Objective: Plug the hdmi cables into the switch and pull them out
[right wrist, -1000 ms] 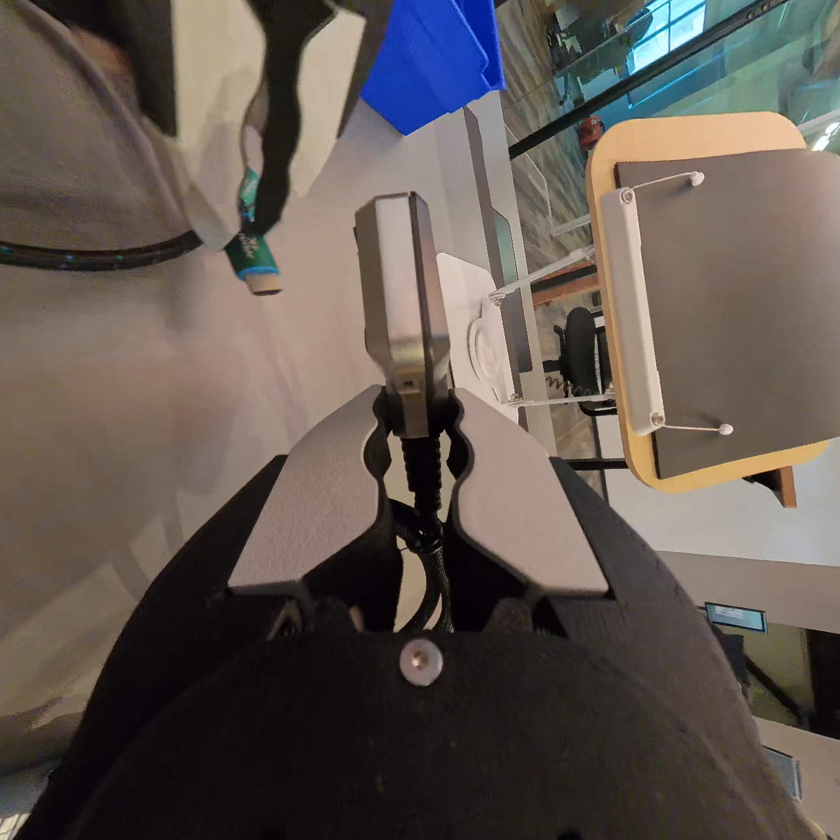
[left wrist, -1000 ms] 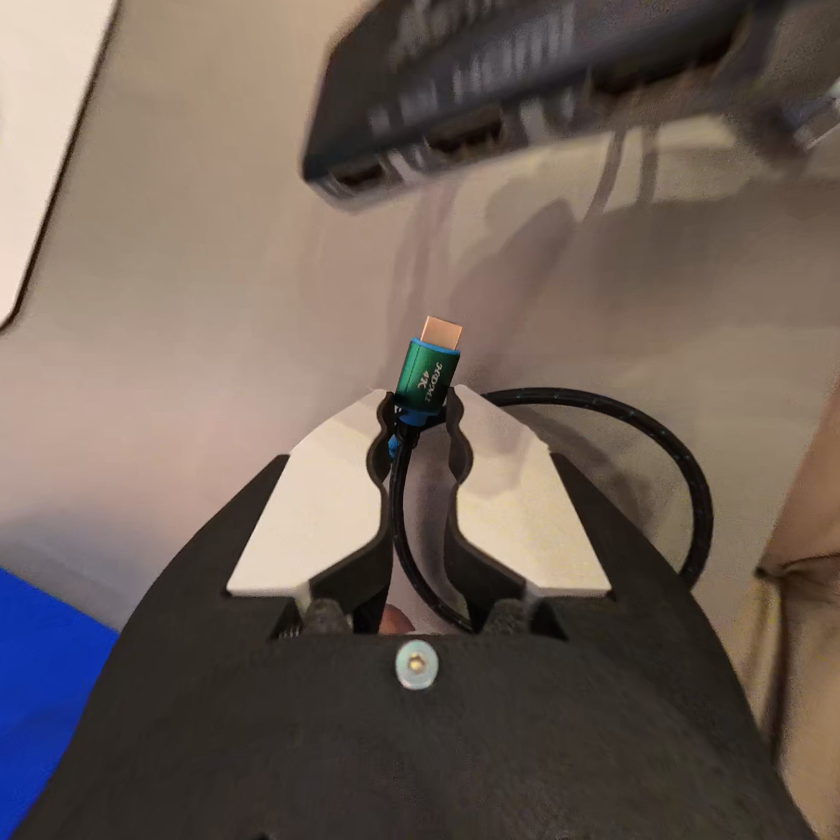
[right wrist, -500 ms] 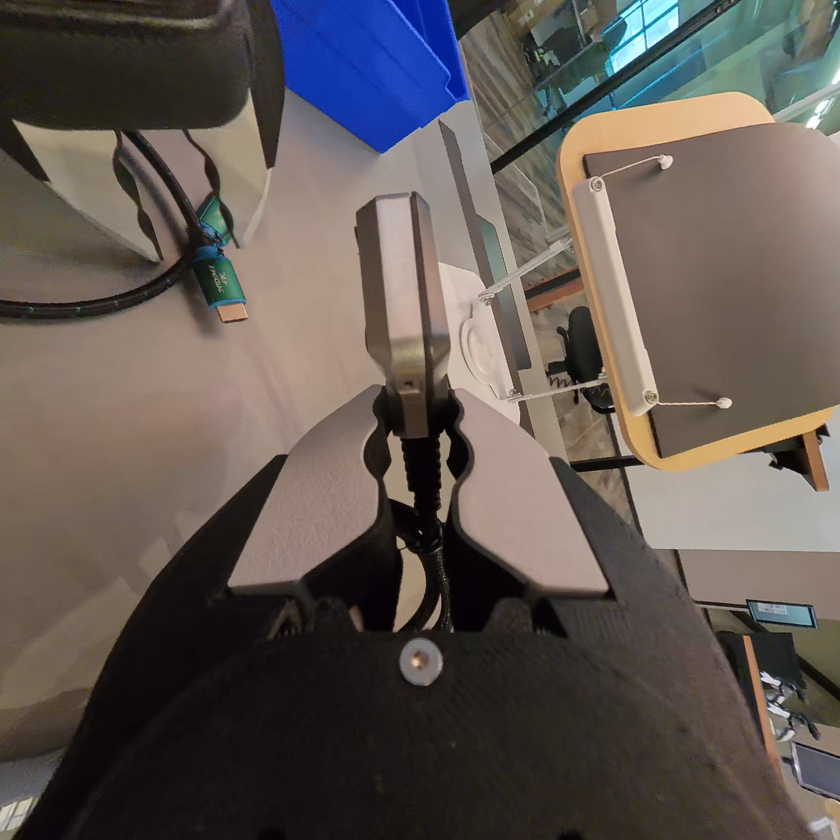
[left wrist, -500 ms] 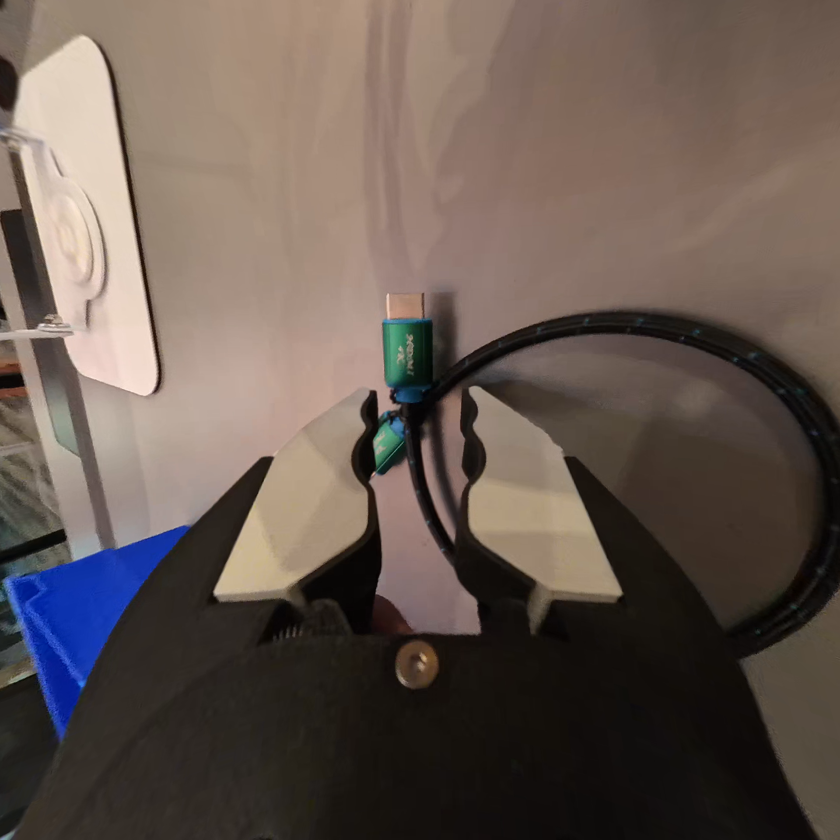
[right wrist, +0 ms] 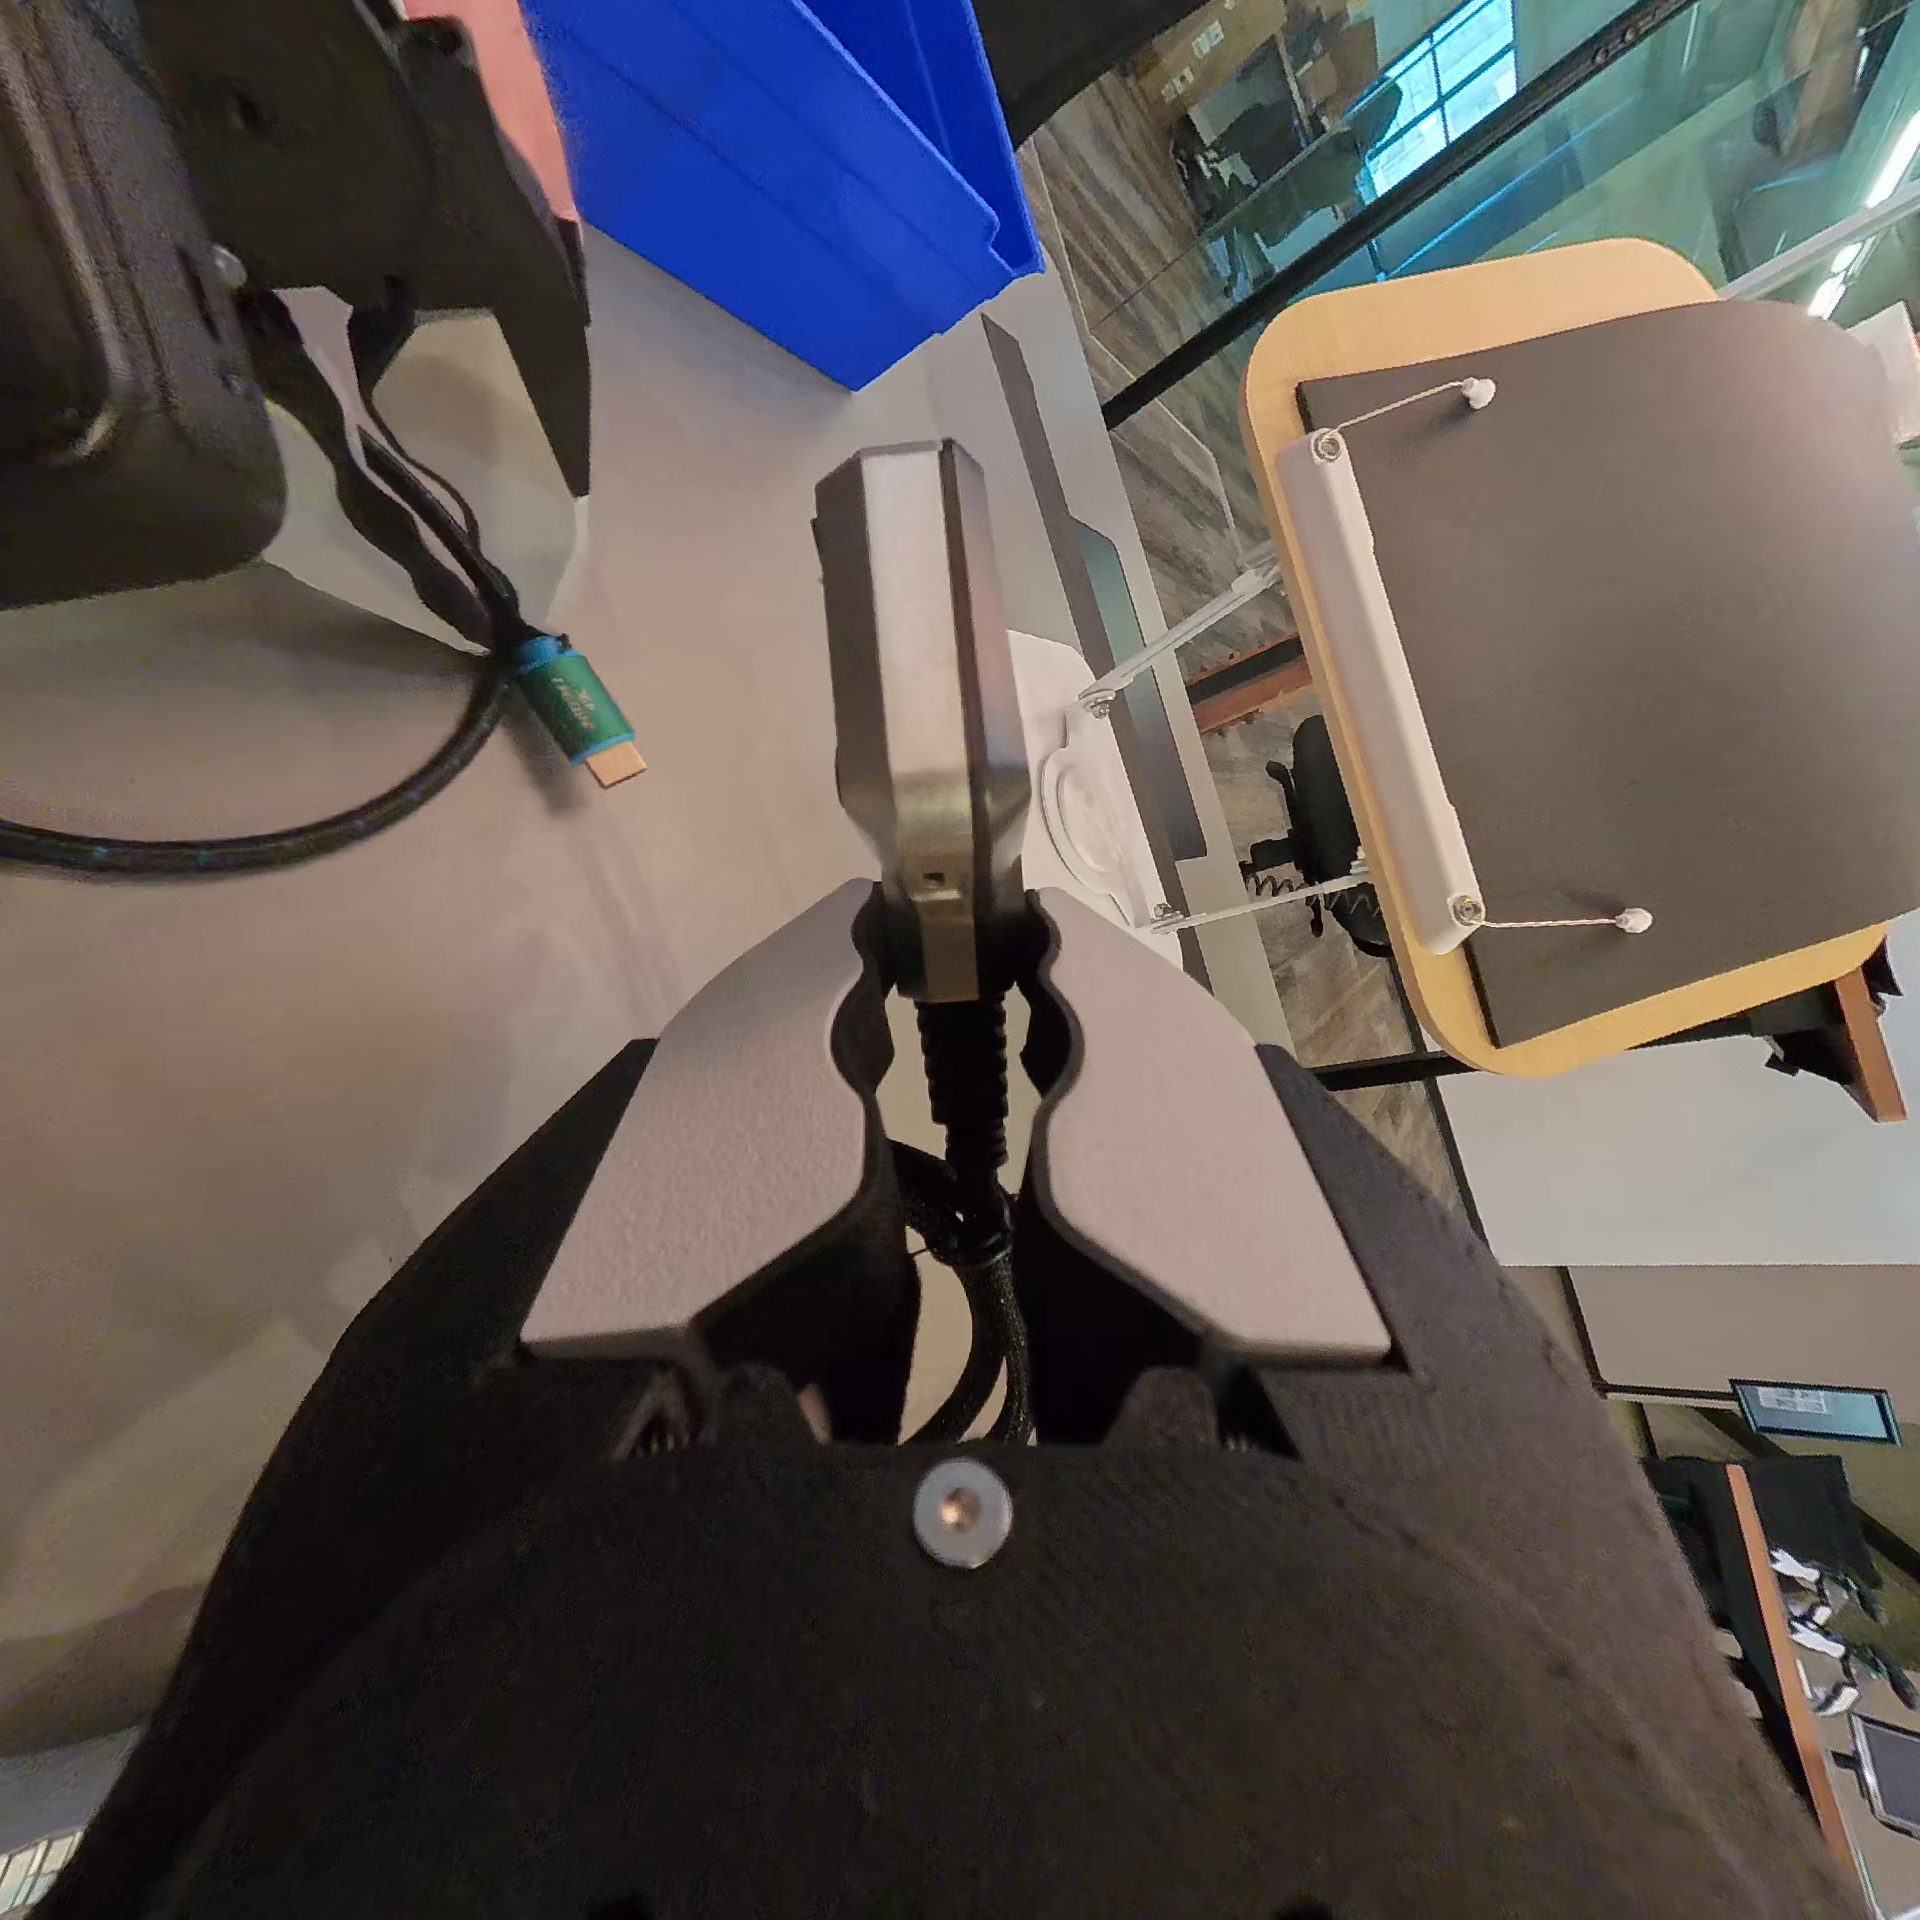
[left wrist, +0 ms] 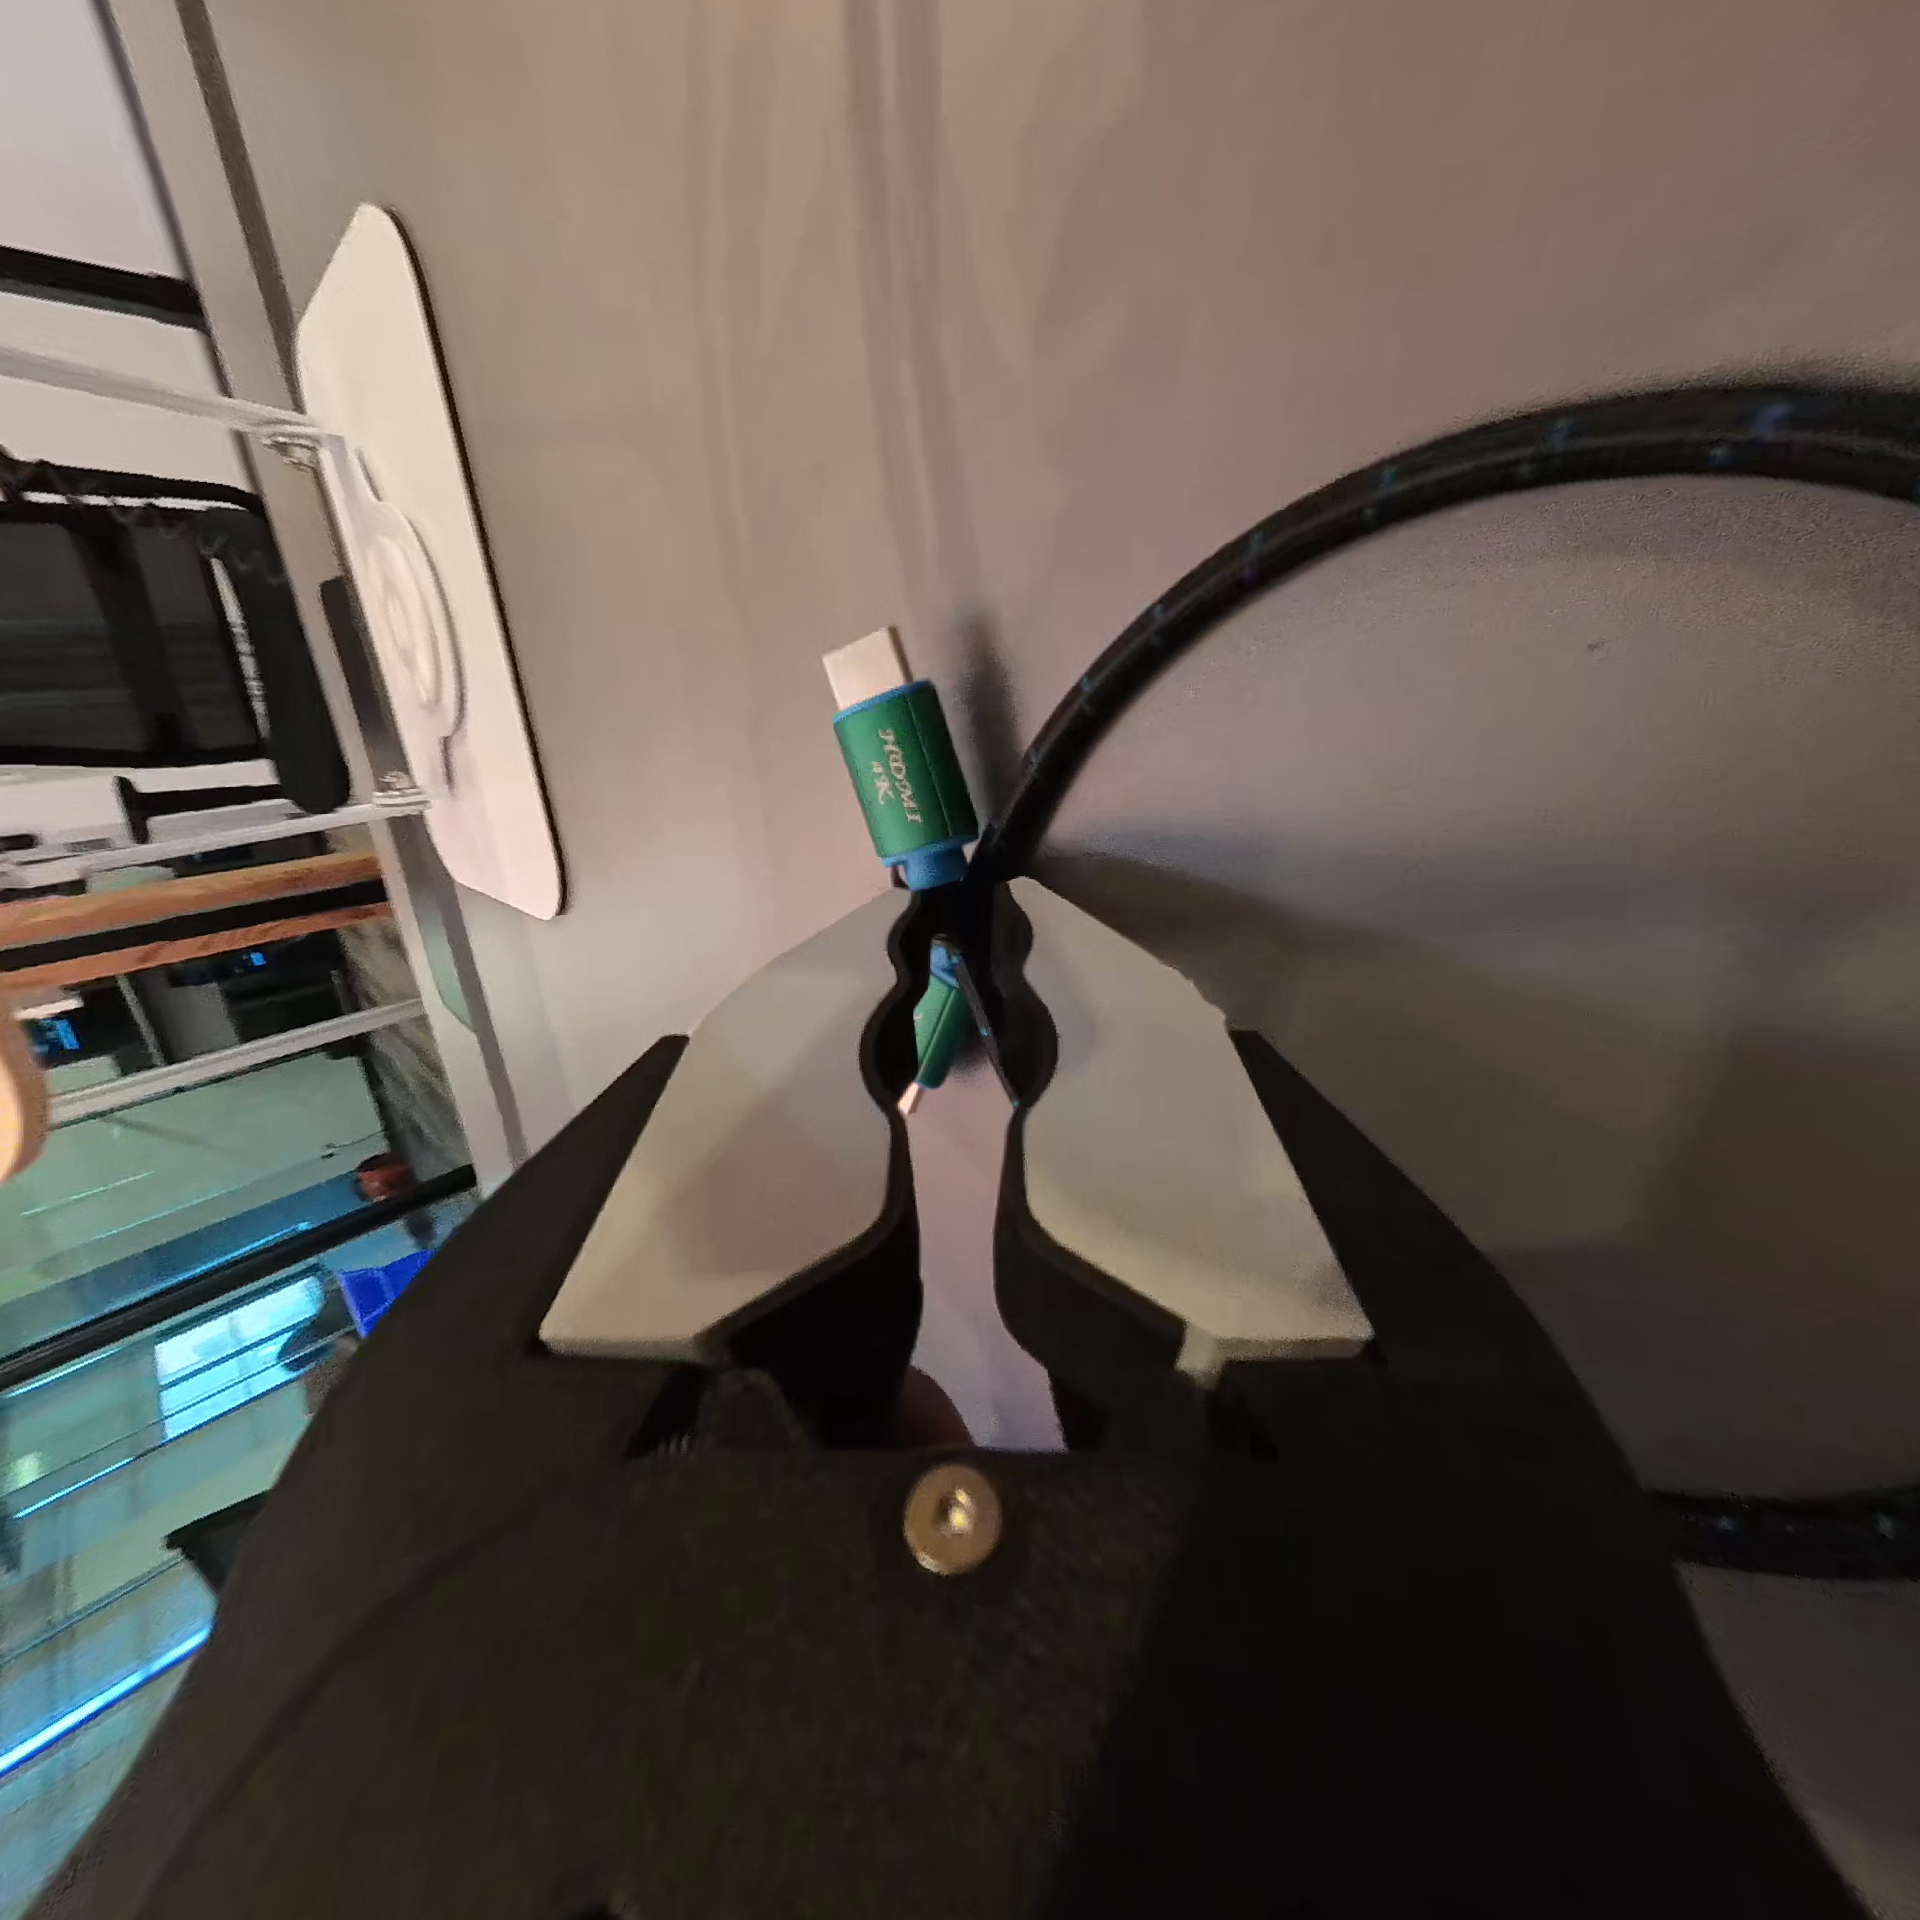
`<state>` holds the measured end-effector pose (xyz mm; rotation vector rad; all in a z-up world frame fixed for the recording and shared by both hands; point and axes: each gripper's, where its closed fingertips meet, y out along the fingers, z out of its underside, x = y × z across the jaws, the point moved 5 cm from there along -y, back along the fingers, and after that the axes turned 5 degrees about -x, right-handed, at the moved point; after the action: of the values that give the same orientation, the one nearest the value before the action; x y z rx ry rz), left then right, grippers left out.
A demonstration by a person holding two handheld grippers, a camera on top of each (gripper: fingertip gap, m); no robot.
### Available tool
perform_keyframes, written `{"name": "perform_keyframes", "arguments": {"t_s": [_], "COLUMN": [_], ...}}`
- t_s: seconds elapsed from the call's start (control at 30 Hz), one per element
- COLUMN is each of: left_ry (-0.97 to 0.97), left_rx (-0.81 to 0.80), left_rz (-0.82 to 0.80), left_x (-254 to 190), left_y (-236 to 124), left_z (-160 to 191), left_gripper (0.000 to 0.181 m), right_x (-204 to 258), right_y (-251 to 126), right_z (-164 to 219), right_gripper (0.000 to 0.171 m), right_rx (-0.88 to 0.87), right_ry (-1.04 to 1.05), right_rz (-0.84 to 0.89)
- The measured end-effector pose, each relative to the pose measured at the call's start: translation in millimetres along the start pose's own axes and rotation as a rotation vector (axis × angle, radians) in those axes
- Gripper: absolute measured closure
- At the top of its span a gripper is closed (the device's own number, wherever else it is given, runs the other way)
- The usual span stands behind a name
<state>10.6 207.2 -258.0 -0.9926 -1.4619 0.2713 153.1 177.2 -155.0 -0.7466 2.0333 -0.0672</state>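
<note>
the green hdmi plug [left wrist: 902, 784] lies on the grey table [left wrist: 1351, 312] just beyond the left gripper [left wrist: 958, 914], its long axis pointing away; the jaws pinch the black cable [left wrist: 1195, 603] behind it. the right gripper [right wrist: 951, 940] clamps the switch [right wrist: 914, 665]. the plug bears pale lettering.

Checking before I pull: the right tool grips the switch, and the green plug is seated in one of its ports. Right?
Not quite. The right tool does grip the switch, but the green plug is not in a port. It lies on the table, clear of the switch. The right wrist view shows it.
</note>
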Motion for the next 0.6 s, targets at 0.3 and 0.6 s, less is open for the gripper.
{"name": "perform_keyframes", "arguments": {"t_s": [0.3,0.6], "left_ry": [-0.214,-0.354], "left_rx": [-0.114,-0.165], "left_rz": [0.092,0.265], "left_x": [9.8,-0.6], "left_y": [-9.1,-11.1], "left_z": [1.5,-6.4], "left_gripper": [0.173,0.170], "right_x": [-3.5,-5.4], "right_y": [-2.6,-4.4], "right_z": [0.5,2.1], "right_gripper": [0.150,0.150], "right_rx": [-0.013,-0.022], "right_ry": [0.026,0.050], "right_rz": [0.007,0.007]}}
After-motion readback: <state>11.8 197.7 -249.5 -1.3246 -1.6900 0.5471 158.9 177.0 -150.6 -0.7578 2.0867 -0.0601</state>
